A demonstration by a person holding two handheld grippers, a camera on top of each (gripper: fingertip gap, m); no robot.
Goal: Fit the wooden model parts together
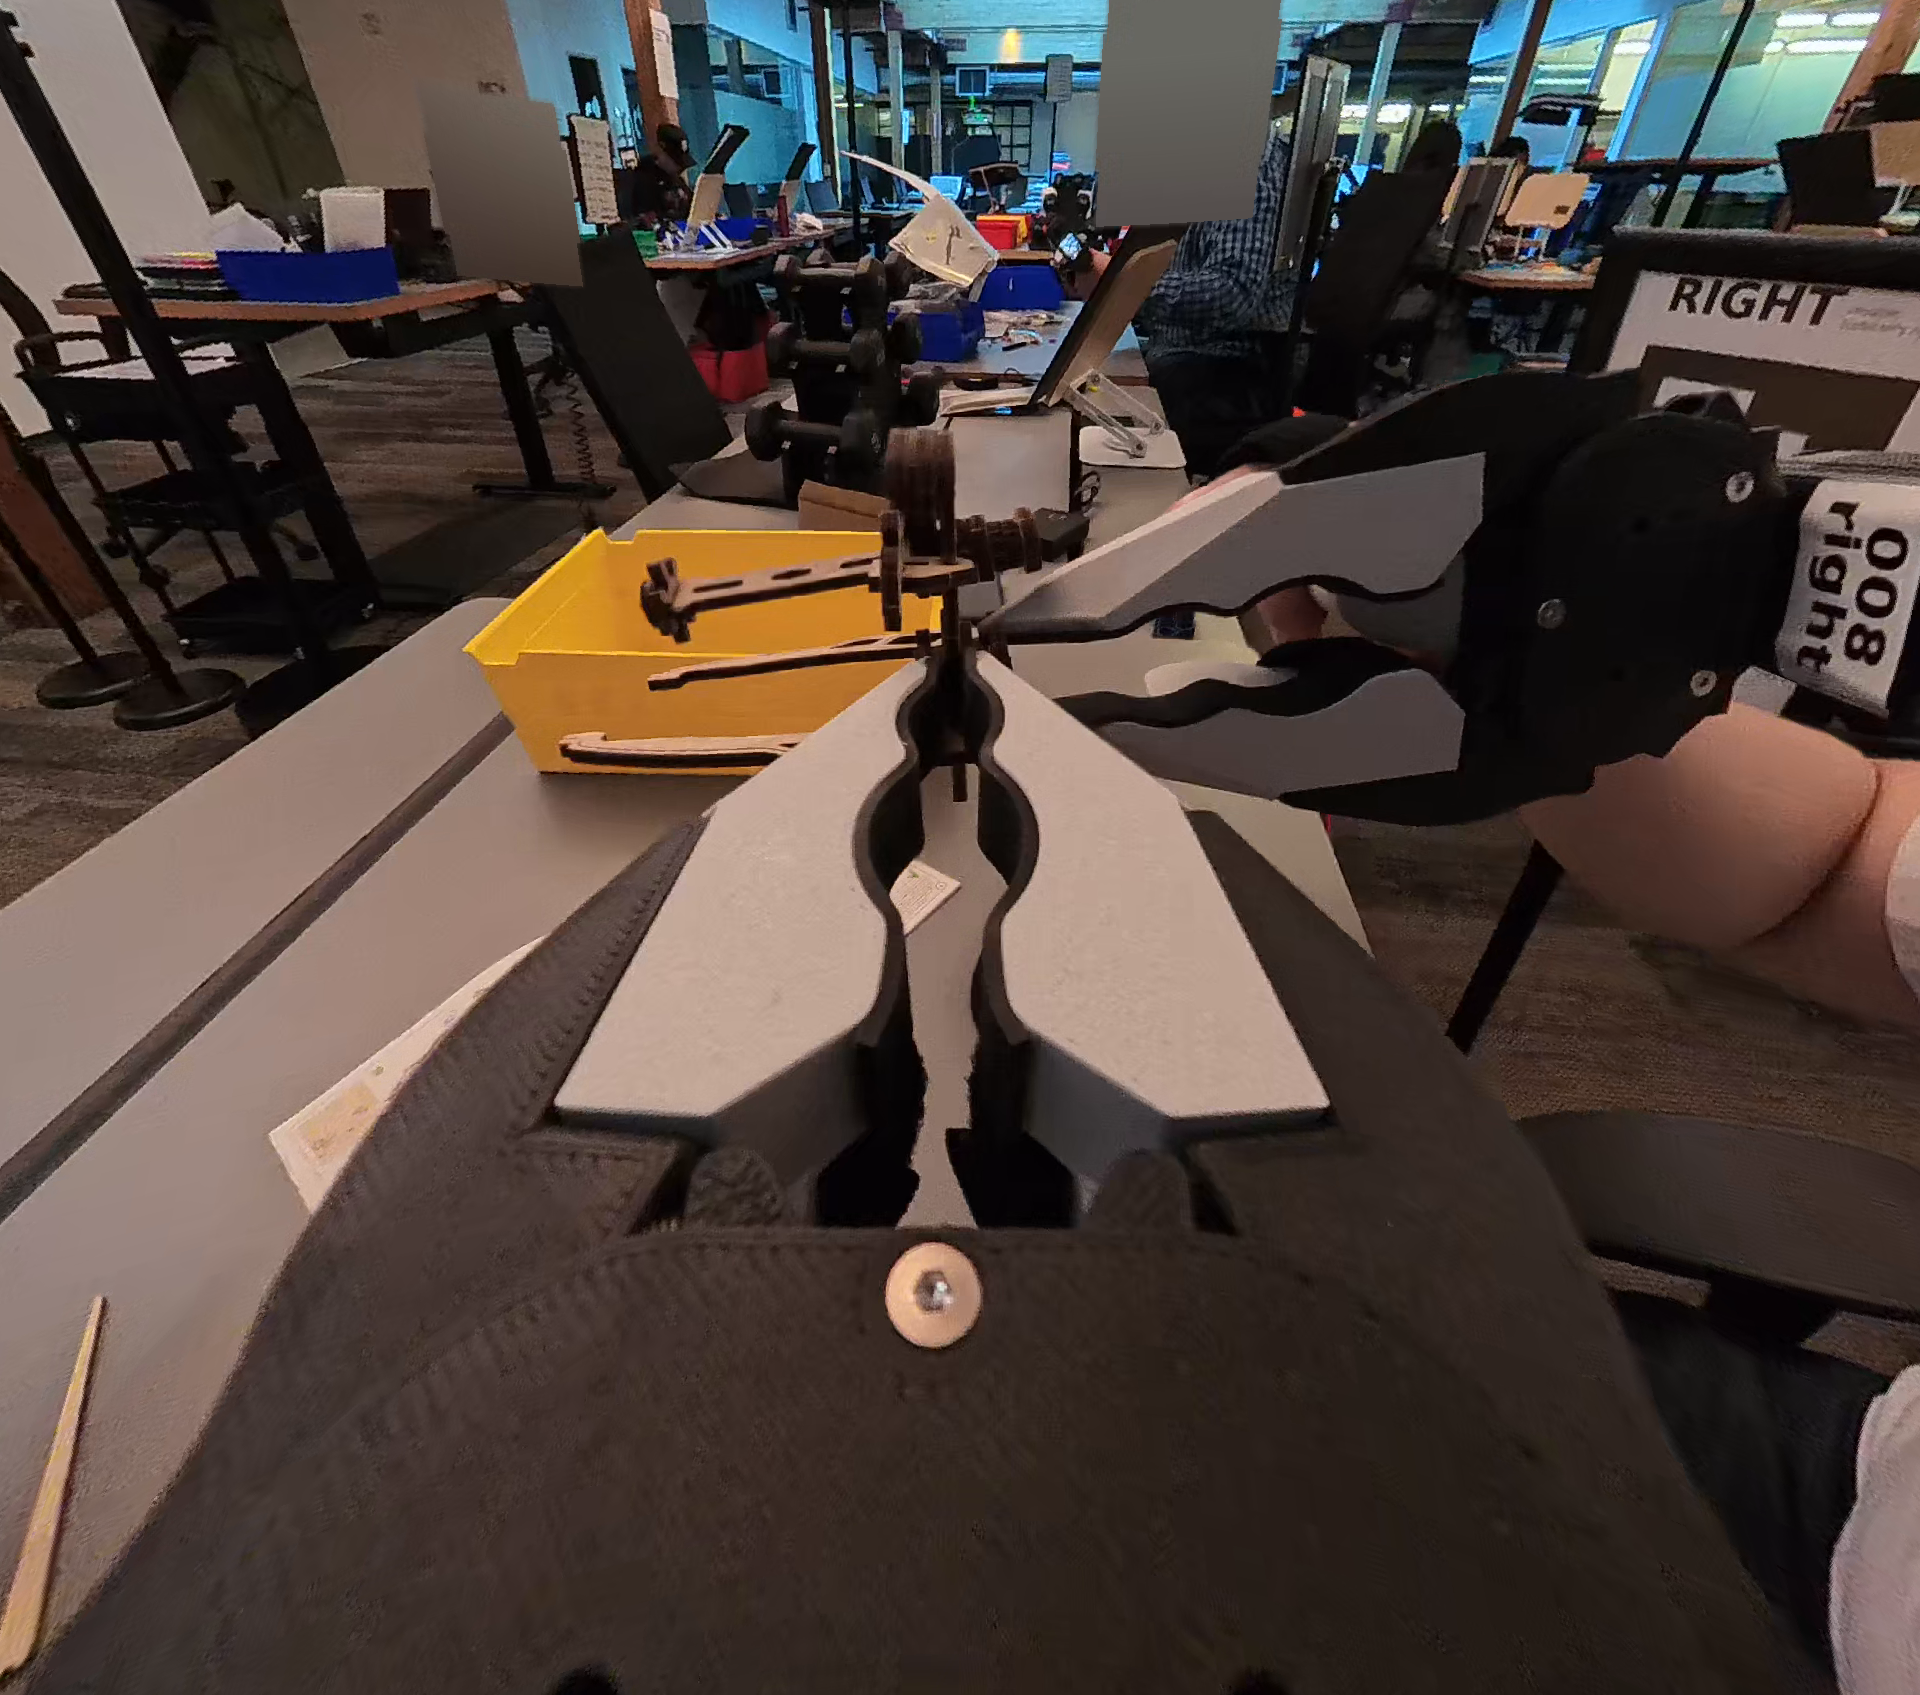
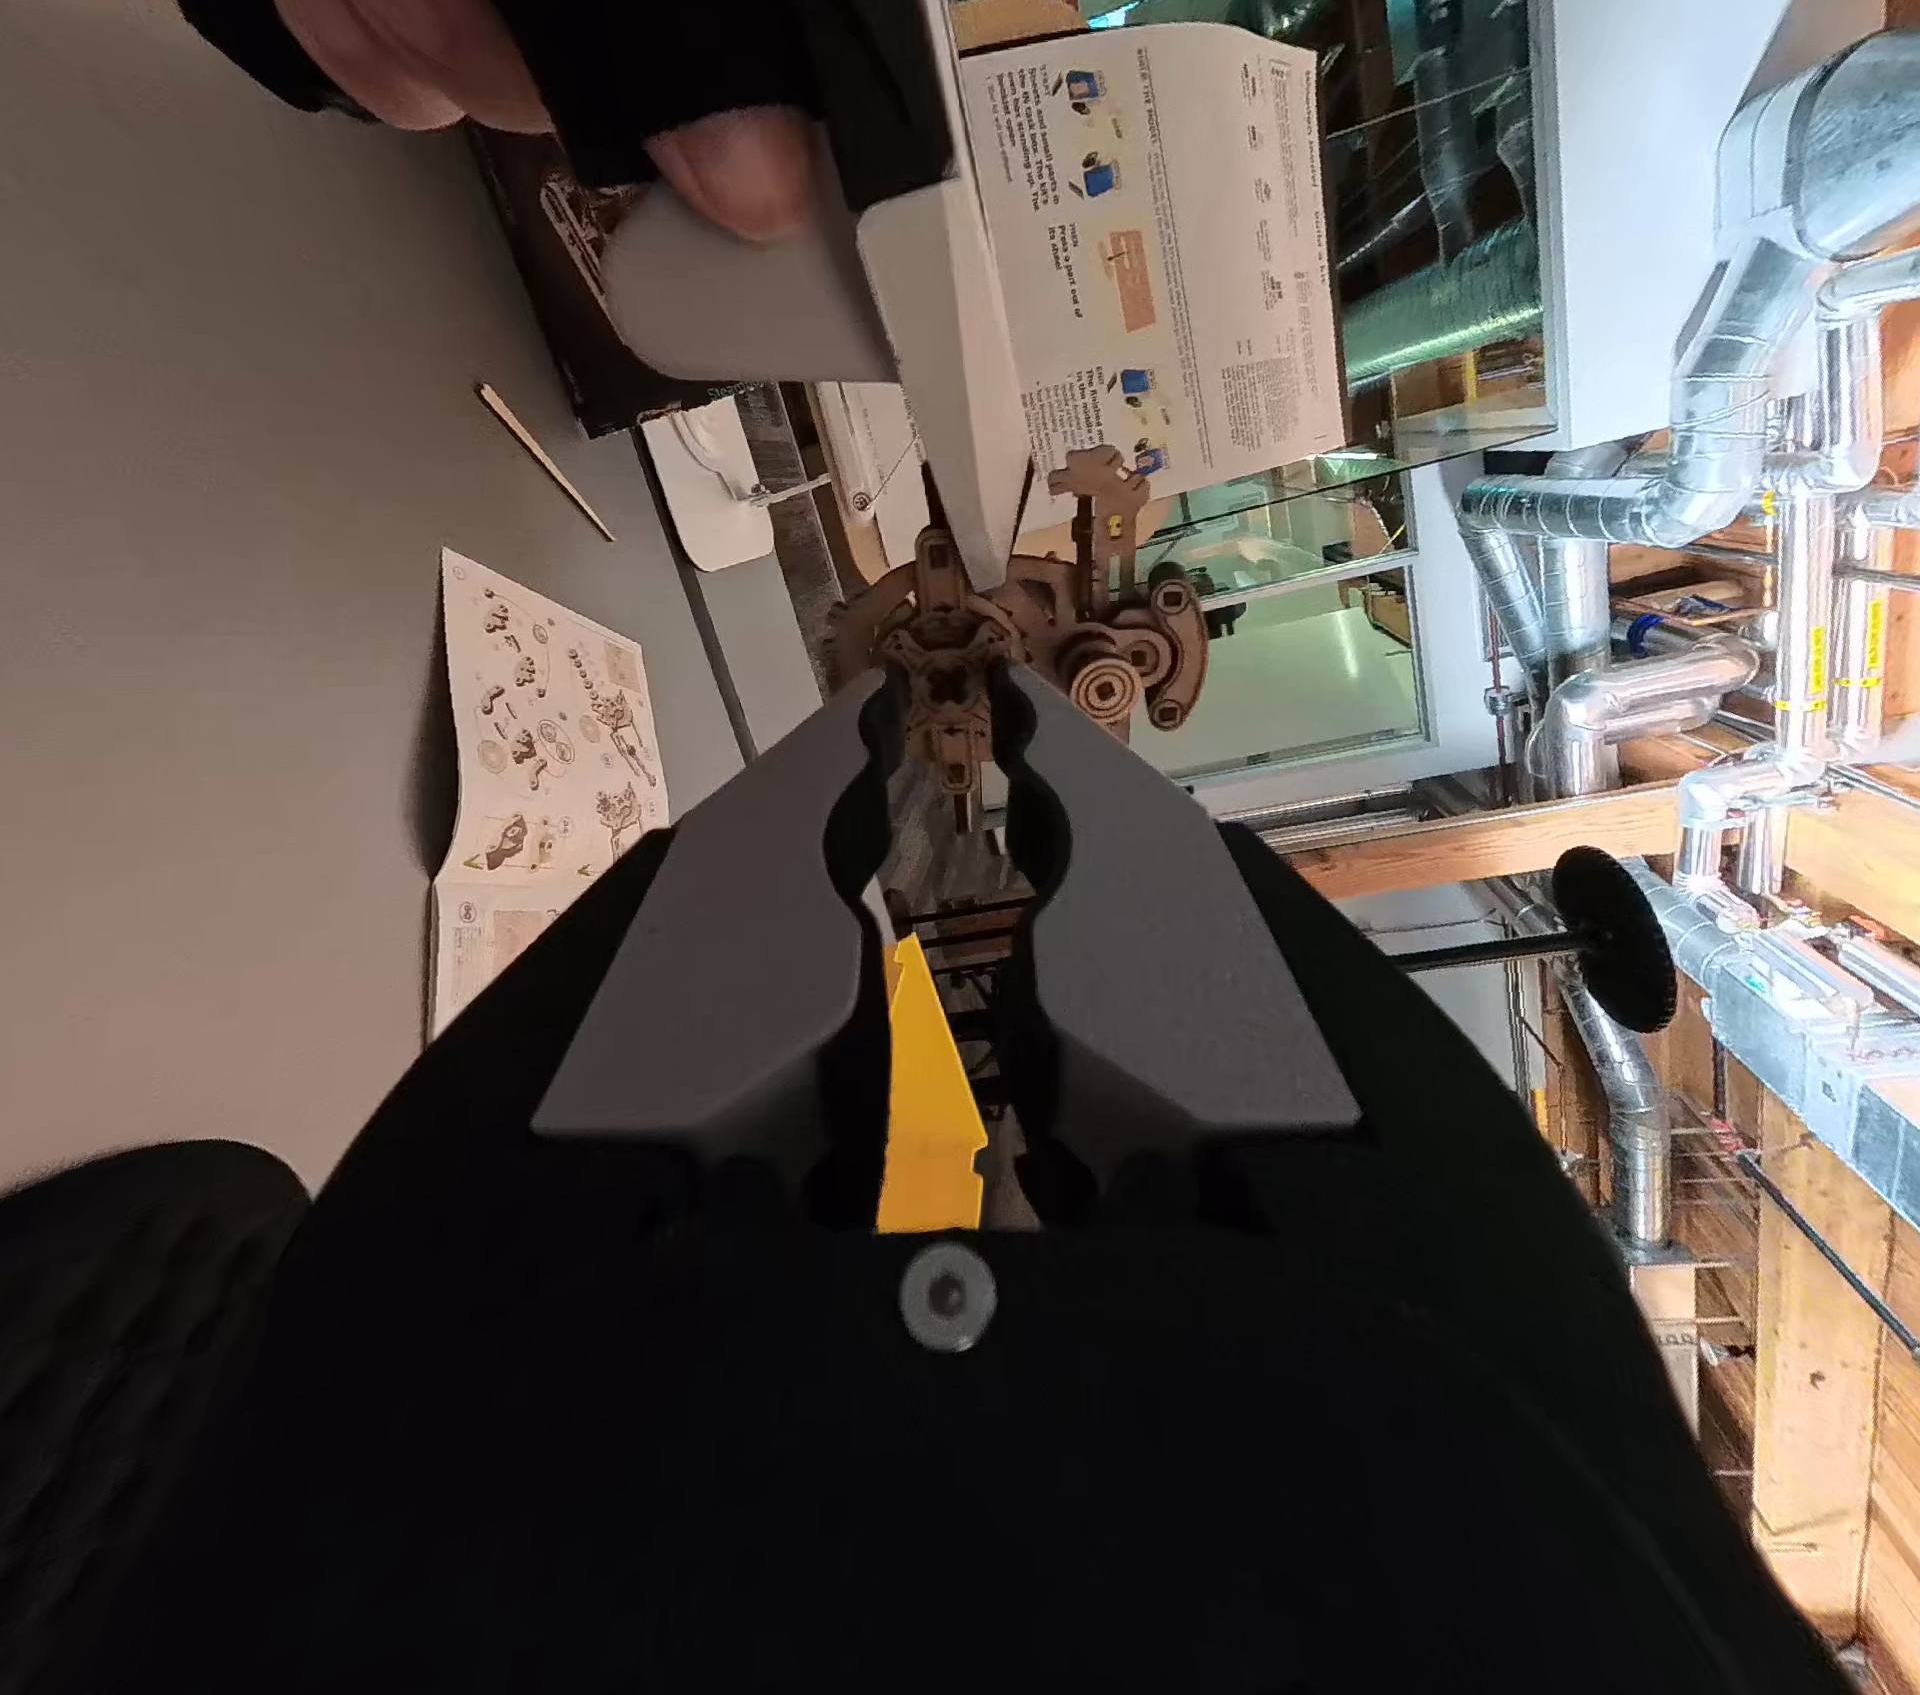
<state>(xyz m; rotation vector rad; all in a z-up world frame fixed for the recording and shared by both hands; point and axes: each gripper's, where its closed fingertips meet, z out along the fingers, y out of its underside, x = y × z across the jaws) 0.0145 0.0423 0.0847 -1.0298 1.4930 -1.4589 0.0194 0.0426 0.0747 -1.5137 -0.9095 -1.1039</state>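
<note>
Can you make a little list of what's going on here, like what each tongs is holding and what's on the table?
left tongs: shut on the wooden model, gripping it from below
right tongs: shut on the same wooden model, from the side
model position: held up in the air above the table
yellow bin: on the table, behind the model
in the bin: flat wooden pieces
instruction sheet: lying open on the table

We see the wooden model (image 1: 940, 575) between both grippers' tips, bin (image 1: 582, 669) behind-left, a booklet (image 2: 540, 772) below.
</note>
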